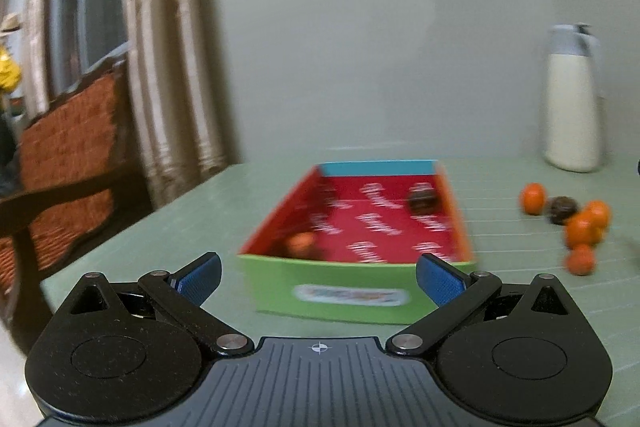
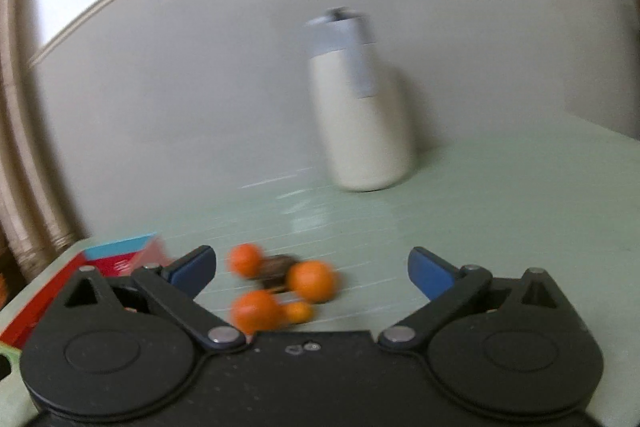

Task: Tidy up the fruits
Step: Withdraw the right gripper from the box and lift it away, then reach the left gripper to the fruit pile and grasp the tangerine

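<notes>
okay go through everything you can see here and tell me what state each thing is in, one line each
left gripper: open, holding nothing, facing the box.
right gripper: open, holding nothing, above the loose fruit.
box: open-topped, upright on the table, a few fruits inside.
orange fruits: loose cluster on the table, outside the box.
dark fruit: on the table among the oranges.
white flask: standing upright, lid on.

Box (image 1: pixel 352 291) green front, red lettered inside; oranges (image 2: pixel 310 281) orange; table (image 1: pixel 200 227) pale green
</notes>
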The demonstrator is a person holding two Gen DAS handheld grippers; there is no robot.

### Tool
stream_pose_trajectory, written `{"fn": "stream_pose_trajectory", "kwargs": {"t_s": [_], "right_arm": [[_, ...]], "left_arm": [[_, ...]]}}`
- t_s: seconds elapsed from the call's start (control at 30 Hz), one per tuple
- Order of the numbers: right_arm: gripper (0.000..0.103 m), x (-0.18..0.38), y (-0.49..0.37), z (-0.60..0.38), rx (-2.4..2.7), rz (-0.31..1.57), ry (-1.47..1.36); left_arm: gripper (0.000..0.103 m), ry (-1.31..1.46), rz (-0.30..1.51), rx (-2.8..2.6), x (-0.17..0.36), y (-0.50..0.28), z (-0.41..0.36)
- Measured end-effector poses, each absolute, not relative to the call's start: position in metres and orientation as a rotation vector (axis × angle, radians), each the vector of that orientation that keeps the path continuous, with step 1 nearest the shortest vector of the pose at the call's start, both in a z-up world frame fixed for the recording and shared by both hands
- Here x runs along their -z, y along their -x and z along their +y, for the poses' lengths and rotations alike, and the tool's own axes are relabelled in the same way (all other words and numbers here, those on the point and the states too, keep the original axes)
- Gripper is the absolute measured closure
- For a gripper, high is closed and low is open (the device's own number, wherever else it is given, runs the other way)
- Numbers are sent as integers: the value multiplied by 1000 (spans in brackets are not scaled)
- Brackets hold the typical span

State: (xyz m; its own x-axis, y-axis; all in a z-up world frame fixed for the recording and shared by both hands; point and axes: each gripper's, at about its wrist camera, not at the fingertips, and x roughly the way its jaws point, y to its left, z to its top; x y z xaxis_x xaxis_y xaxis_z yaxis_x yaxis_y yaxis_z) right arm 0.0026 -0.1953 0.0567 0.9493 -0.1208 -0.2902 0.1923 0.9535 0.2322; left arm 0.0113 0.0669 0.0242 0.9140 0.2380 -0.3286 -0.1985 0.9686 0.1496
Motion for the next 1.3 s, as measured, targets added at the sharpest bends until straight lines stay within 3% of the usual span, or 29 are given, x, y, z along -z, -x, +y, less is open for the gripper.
{"fn": "stream_pose_trajectory", "kwargs": {"t_s": [0.5, 1.3], "right_arm": [[0, -44, 24, -264, 371, 311, -280], [0, -37, 36, -297, 427, 342, -289]], "left_arm": [[0, -188, 377, -4, -13, -27, -21], [0, -188, 429, 75, 2, -68, -77]]}}
